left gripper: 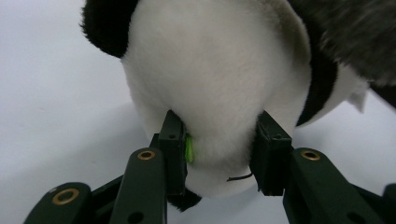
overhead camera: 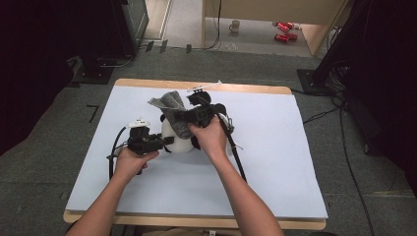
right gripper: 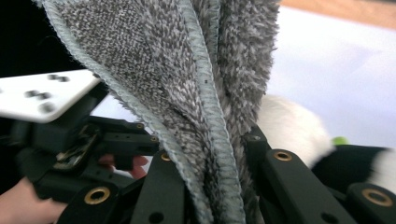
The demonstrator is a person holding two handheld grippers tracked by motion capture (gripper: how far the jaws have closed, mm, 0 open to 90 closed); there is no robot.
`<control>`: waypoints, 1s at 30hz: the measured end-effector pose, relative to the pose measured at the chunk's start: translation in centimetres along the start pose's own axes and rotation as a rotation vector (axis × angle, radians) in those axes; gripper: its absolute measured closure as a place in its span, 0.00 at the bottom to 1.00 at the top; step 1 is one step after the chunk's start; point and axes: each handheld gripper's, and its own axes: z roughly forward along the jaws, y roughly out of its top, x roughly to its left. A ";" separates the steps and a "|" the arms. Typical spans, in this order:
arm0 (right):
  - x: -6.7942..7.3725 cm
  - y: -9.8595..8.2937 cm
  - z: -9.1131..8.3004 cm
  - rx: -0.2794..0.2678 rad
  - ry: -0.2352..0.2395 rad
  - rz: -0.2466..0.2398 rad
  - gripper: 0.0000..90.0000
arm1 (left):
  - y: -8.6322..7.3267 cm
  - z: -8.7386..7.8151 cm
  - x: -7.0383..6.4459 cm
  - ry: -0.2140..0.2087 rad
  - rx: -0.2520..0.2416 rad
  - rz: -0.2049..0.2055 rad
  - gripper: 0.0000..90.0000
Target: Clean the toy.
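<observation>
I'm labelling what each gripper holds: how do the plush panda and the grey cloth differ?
The plush panda is rounded, black and white; the grey cloth is flat, mottled, with a stitched hem. The panda rests on the table, pinched by the left gripper; the cloth hangs from the right gripper. Both are soft and fuzzy.

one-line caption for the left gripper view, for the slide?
Left gripper clamps the white belly of a plush panda lying on the white tabletop.

Left claw (overhead camera: 166, 141) grips the plush panda (overhead camera: 178, 139) (white-bodied); right claw (overhead camera: 183, 117) holds a grey cloth (overhead camera: 169, 109).
</observation>
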 end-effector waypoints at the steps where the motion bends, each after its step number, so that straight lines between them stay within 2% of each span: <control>1: 0.0 0.1 0.6 0.011 -0.004 0.013 0.86 | 0.0 0.1 0.1 0.009 0.002 -0.003 0.69; 3: 0.3 0.3 1.4 0.016 -0.004 0.012 0.86 | 0.0 0.2 0.3 0.014 0.000 -0.024 0.68; 6: 0.7 0.3 2.3 0.018 0.013 0.016 0.86 | 0.0 0.2 0.2 0.018 -0.016 -0.021 0.68; 8: 0.7 0.0 3.2 0.054 -0.015 -0.009 0.86 | -0.1 0.5 0.2 0.033 0.015 -0.024 0.68; 10: 0.2 -0.4 3.7 0.077 -0.052 -0.045 0.86 | -0.1 0.8 0.5 0.035 0.028 -0.054 0.67; 12: -0.5 -0.6 3.6 0.066 -0.052 -0.031 0.86 | -0.1 1.0 0.7 0.032 0.026 -0.072 0.67; 13: -0.7 -0.6 3.4 0.069 -0.060 -0.027 0.86 | 0.0 1.0 0.7 0.036 0.026 -0.072 0.67; 17: -1.2 -0.6 2.0 0.083 -0.130 -0.064 0.86 | 0.2 1.1 1.1 0.035 0.036 -0.100 0.67; 19: -2.0 -0.8 1.1 0.083 -0.156 -0.054 0.87 | 0.2 1.1 1.1 0.035 0.037 -0.097 0.67; 23: -4.1 -1.1 -1.1 0.063 -0.145 0.011 0.87 | 0.3 1.2 1.0 0.039 0.026 -0.080 0.67; 30: -6.3 -1.4 -4.4 0.007 -0.169 0.053 0.87 | 0.4 1.3 1.5 0.024 0.020 -0.085 0.67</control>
